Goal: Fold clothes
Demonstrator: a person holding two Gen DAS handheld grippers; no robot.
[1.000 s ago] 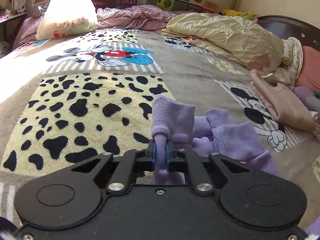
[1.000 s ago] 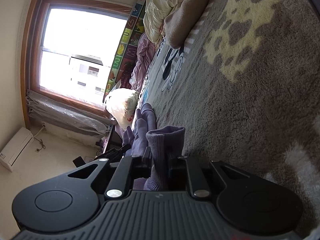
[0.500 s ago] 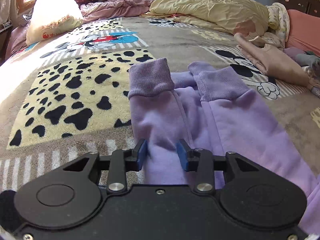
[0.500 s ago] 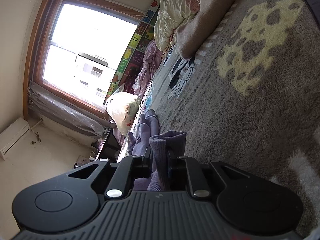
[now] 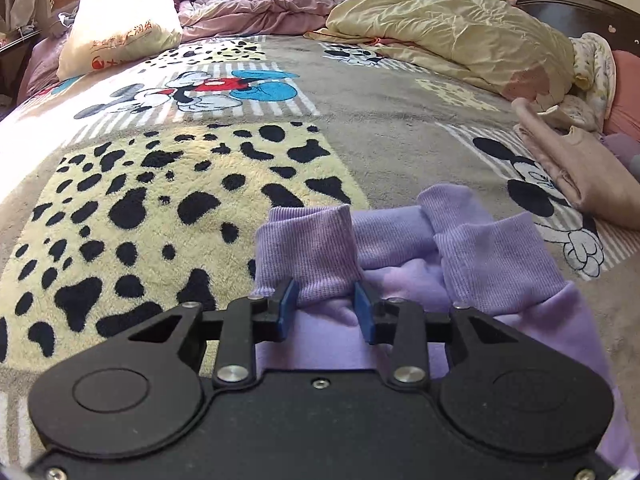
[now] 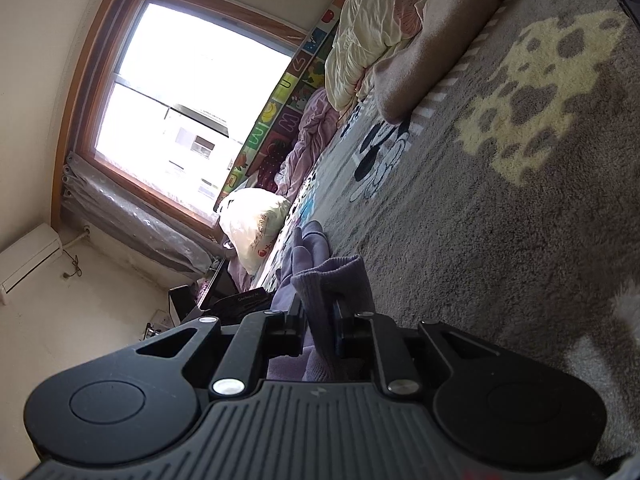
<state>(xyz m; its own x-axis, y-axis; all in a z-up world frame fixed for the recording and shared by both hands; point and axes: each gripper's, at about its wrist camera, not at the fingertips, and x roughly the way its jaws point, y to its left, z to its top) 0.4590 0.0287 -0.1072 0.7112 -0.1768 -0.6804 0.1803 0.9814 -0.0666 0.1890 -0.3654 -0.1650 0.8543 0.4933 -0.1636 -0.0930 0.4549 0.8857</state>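
Observation:
A lilac garment (image 5: 400, 280) with ribbed cuffs lies bunched on the cartoon-print blanket (image 5: 168, 208). In the left wrist view my left gripper (image 5: 325, 314) is open. Its blue pads (image 5: 286, 312) stand either side of the nearer cuff (image 5: 306, 256) and do not squeeze it. A second cuff (image 5: 492, 268) lies to the right. In the right wrist view, tilted sideways, my right gripper (image 6: 320, 328) is shut on another lilac cuff (image 6: 332, 284). More of the garment (image 6: 308, 244) trails beyond it over the grey blanket (image 6: 500, 240).
A folded pink garment (image 5: 572, 168) lies at the right, a crumpled cream quilt (image 5: 448, 40) behind it, a mauve quilt (image 5: 260, 8) and a white printed bag (image 5: 120, 20) at the back. The right wrist view shows a bright window (image 6: 192, 92) and the same bag (image 6: 256, 224).
My left gripper has gone from shut on a lilac cuff to open, and the cuff now rests on the bed. My right gripper has kept its hold and turned slightly.

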